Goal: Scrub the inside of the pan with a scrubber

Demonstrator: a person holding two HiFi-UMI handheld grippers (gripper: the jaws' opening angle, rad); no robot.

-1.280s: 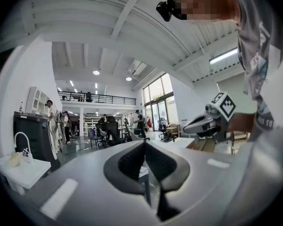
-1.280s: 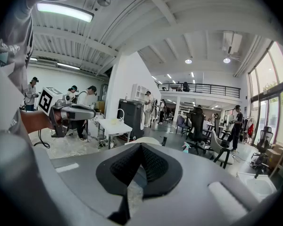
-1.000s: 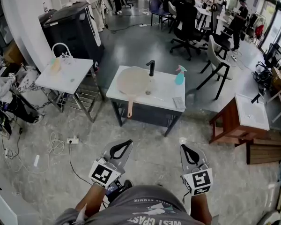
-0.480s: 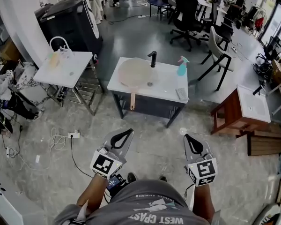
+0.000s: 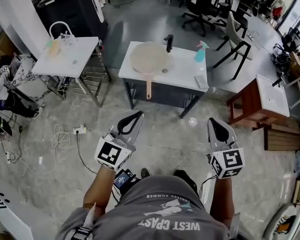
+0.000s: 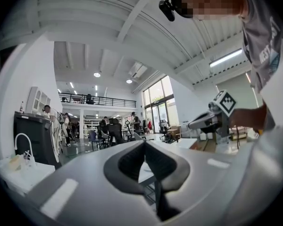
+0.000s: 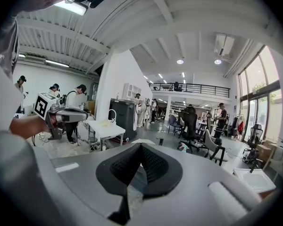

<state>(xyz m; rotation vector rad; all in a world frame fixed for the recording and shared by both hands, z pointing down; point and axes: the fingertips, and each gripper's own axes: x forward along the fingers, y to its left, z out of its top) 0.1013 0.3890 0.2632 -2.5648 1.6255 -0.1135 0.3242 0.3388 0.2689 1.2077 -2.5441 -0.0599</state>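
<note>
Standing well back on the grey stone floor (image 5: 155, 149), and the biggest thing ahead is the black cabinet (image 5: 72, 9), off at the far left. Dead ahead sits the white sink table (image 5: 182, 81). That's my worktop, and it's well apart from both of my claws. Left of it stands a smaller white side table (image 5: 77, 64), and off to the right a wooden table (image 5: 271, 96) with a white top.

On to the worktop itself. The pan (image 5: 149, 57) lies on the left half, round, pale tan inside, open side up. Its wooden handle (image 5: 149, 89) pokes out past the front edge toward me.

Now my own gear. My left gripper (image 5: 139, 115) hangs low over the floor, well short of the front edge, nosing roughly toward that handle. Its camera shows the two jaws pressed together at the tips, with nothing between them. My right gripper (image 5: 211, 120) is out at about the same level on the other side, and it's the same story: tips closed up, nothing pinched.

Down to the small stuff. A teal spray bottle (image 5: 200, 52) stands upright near the back right corner. The black faucet (image 5: 168, 43) rises at the back edge, just beside the pan's right rim. The scrubber (image 5: 201, 81), a flat grey pad, lies by the front right corner, apart from the pan. Smallest of all, a little round drain (image 5: 164, 71) sits just beside the pan's rim.
</note>
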